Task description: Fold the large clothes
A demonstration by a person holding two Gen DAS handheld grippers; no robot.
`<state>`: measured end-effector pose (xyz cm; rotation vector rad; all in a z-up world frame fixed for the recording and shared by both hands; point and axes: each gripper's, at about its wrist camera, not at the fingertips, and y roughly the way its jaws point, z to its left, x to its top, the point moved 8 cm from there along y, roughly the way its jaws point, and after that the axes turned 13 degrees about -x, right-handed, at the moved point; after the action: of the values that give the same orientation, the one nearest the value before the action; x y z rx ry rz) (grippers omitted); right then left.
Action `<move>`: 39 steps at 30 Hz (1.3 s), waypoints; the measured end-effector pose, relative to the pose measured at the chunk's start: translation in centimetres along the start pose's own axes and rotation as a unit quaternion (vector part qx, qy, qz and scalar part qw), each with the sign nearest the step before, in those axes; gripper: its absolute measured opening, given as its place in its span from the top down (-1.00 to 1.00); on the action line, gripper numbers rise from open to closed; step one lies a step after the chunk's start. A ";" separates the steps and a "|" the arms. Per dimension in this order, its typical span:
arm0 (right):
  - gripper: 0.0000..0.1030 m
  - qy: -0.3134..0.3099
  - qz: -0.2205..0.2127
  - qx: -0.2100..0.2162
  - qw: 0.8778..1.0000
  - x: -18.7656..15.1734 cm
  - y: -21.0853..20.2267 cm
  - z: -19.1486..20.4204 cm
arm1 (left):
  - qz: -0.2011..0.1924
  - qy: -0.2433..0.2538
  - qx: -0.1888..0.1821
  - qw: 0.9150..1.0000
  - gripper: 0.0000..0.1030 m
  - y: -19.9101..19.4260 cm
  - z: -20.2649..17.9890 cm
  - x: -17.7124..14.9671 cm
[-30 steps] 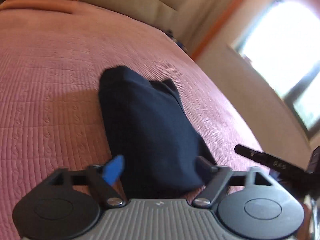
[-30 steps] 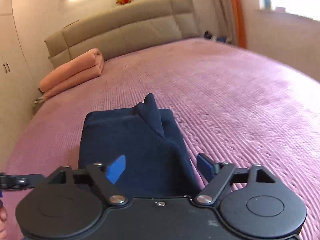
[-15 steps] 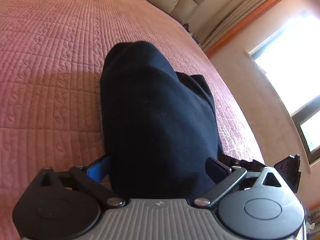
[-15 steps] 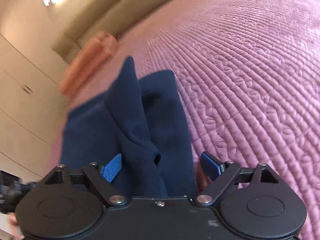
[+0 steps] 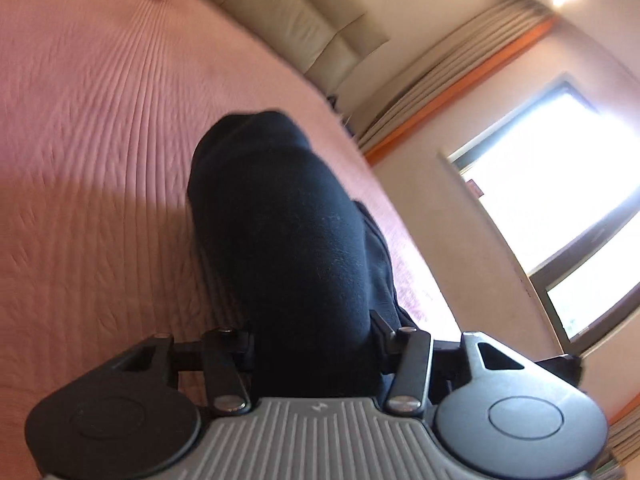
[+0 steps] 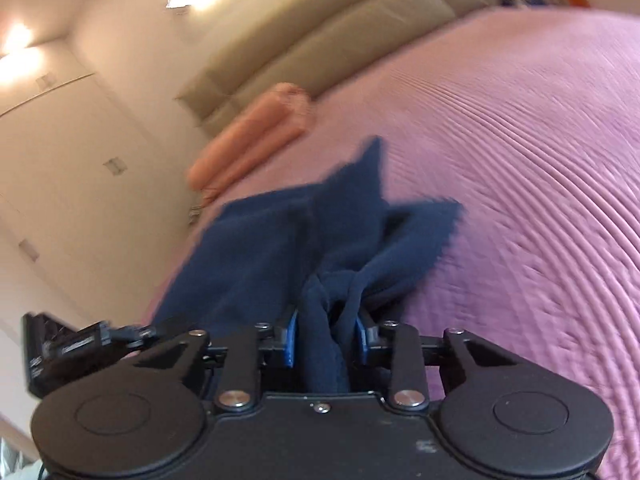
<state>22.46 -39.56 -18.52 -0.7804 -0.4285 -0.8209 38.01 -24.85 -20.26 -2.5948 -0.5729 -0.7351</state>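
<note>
Both grippers now clamped on the navy garment (image 6: 304,240), where half a second back the jaws stood spread either side of it. Right gripper (image 6: 326,338) pinching a bunched wad of cloth between its blue pads (image 6: 291,338), fabric squeezed into a ropey twist. Left gripper (image 5: 312,340) pressed in on a thick dark fold, pads buried in the cloth. Probably means grab done, lift or next fold up next.

Garment lying partly folded on the pink quilted bedspread (image 6: 520,128), near edge gathered up, one pointy flap sticking up at the far end. Looks soft, fleecy, matte, fairly heavy. Bedspread ribbed with stitched wavy lines. Rolled peach towel (image 6: 248,136) up by the padded beige headboard (image 6: 320,36), well apart. Lots of motion blur.
</note>
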 end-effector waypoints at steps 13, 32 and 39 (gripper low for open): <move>0.31 -0.012 0.053 -0.028 0.998 -7.3 -2.0 11.0 | 0.058 -0.036 0.229 0.971 -0.23 -16.9 2.1 -4.0; 0.73 -0.180 0.035 -0.078 0.980 -8.3 5.0 21.5 | 0.138 0.084 0.092 0.983 0.87 -15.9 -3.3 -9.6; 1.00 -0.192 0.065 -0.185 0.962 -7.7 14.5 16.0 | 0.250 0.107 0.115 0.955 0.84 -12.7 -1.7 -12.9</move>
<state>28.27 -17.40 -19.29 -1.3128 -0.5683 -0.6311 21.27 -18.49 -23.03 -2.2605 0.0684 -0.7097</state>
